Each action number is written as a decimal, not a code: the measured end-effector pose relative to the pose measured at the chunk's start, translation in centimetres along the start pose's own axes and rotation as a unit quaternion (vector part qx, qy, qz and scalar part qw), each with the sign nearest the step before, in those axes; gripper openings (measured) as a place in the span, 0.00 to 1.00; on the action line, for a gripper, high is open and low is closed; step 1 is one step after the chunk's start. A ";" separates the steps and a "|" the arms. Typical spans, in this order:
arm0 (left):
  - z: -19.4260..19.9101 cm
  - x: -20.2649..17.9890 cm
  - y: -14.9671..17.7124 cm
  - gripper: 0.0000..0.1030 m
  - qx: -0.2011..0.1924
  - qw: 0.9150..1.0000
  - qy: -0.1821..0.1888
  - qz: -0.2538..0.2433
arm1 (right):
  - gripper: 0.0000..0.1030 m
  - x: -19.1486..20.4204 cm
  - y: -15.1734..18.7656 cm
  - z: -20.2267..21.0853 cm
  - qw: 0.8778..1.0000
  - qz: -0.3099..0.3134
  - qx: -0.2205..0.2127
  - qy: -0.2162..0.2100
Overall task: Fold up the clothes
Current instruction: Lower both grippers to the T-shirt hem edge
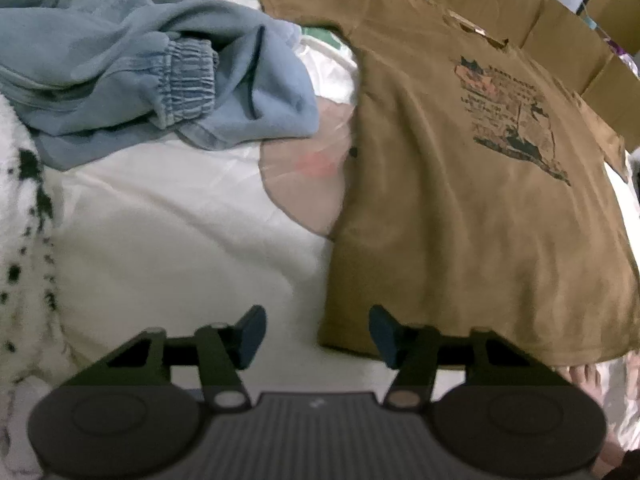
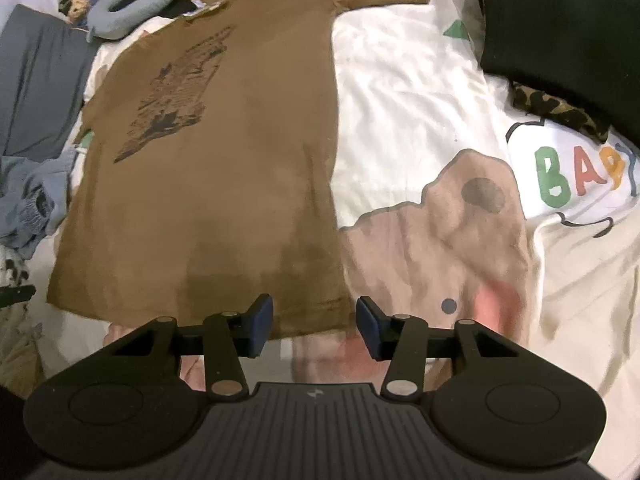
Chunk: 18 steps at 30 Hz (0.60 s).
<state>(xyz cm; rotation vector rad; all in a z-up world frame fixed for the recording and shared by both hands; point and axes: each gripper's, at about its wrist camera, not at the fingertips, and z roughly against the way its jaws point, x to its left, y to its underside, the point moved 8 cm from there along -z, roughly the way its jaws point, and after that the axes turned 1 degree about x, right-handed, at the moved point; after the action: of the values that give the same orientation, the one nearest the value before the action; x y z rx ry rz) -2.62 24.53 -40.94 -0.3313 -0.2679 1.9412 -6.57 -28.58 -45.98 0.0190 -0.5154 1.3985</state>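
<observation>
Sweatshirt (image 1: 120,64), blue, lies bunched at upper left on the bed (image 1: 168,208); right of it the brown T-shirt (image 1: 460,200) is spread flat. Left hand-held gripper (image 1: 317,336) gapes at its lower-left corner, right hand-held gripper (image 2: 315,326) straddles the hem's right corner, apparently pinching nothing.

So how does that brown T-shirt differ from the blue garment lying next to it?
The brown T-shirt lies spread flat, front up; the blue garment sits crumpled in a heap. The brown T-shirt carries a dark printed picture on its chest; the blue garment looks plain, with a gathered elastic cuff showing. Both rest on the same white printed bedspread, and neither is folded yet.
</observation>
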 end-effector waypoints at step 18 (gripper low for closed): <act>-3.9 0.5 1.1 0.07 0.023 0.999 -0.019 0.024 | 0.33 -0.7 0.0 -3.6 0.999 -0.030 0.021 0.013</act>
<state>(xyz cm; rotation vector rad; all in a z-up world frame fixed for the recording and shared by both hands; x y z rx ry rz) -2.37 24.73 -44.97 -0.2737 -0.2416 1.9999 -5.39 -28.10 -49.47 0.0496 -0.4606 1.3486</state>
